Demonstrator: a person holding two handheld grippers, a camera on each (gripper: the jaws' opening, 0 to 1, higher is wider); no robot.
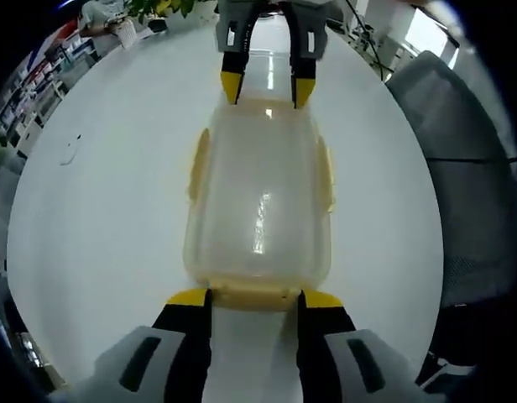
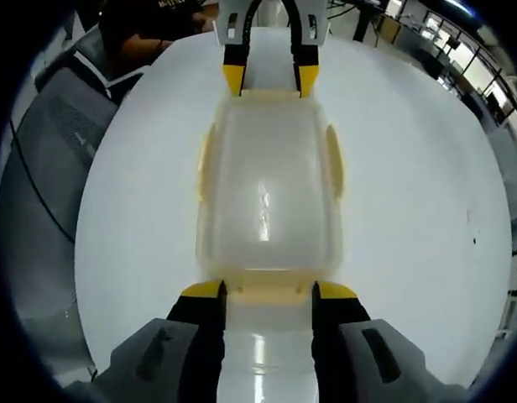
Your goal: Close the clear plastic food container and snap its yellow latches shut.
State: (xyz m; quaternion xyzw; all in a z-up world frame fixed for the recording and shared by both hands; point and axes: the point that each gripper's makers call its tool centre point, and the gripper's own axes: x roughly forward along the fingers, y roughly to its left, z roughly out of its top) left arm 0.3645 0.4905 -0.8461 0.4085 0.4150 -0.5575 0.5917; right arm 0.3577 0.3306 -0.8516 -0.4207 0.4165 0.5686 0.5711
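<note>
1. While each tool faces the other across the box, the left tool stands with its yellow-tipped jaws apart, one to either side of the near end latch of the food container; whether the jaws press on the latch or merely flank it I cannot tell.
2. Seen from its own camera, the right tool stands the same way at the opposite end, jaws apart and flanking that end's latch. Neither tool has anything clamped between its jaws.
3. In the left gripper view the right tool shows at the far end of the container, its tips at the rim.
4. Between the two tools the container lies on the white worktop, lid down on the base, its long axis running straight from one tool to the other.
5. Pale yellow side latches sit on both long sides; whether any are snapped down I cannot tell.
6. Judging by this layout, each tool is nearest its own end latch, so the end latches look like the next ones to press; the side latches lie midway, equally reachable from either hand.
7. Beyond the worktop stand a grey office chair and a plant.
</note>
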